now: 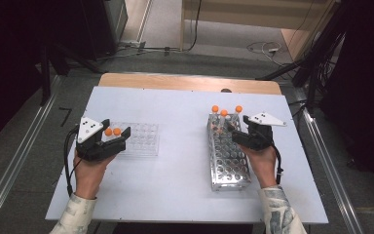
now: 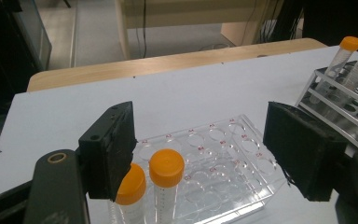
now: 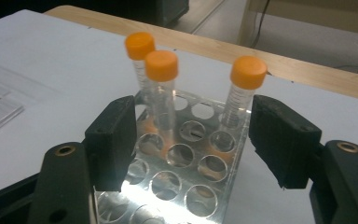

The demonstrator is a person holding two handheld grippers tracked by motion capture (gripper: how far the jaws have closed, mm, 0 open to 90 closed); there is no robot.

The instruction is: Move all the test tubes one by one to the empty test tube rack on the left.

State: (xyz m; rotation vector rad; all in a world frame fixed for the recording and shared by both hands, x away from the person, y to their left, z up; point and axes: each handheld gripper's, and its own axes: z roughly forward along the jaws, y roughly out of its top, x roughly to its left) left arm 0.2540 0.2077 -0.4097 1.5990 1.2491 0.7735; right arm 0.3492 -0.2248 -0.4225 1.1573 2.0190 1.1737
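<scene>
Item: three orange-capped tubes [image 3: 161, 86] standing upright at the far end of the metal rack [image 1: 228, 161], right side of the tabletop [image 1: 175, 180].
Right tongs [image 3: 193, 140]: open, empty, hovering before the tubes.
Left tongs [image 2: 205, 154]: open, empty, over the clear rack [image 2: 223, 163] with two tubes.
Handling: centre one tube between the pads, grip below the cap, lift straight up.

A wide bare strip of the white table [image 1: 182, 161] lies between the clear rack [image 1: 139, 139] and the metal rack [image 1: 226, 156], open to any hand. Two orange-capped tubes [image 2: 167, 184] stand at the clear rack's near-left corner, just by the left gripper [image 1: 112, 144]; its other wells lie low and unobstructed. Three upright tubes [image 3: 161, 88] crowd the metal rack's far end, directly ahead of the right gripper [image 1: 234, 132]; its near rows stay free.
</scene>
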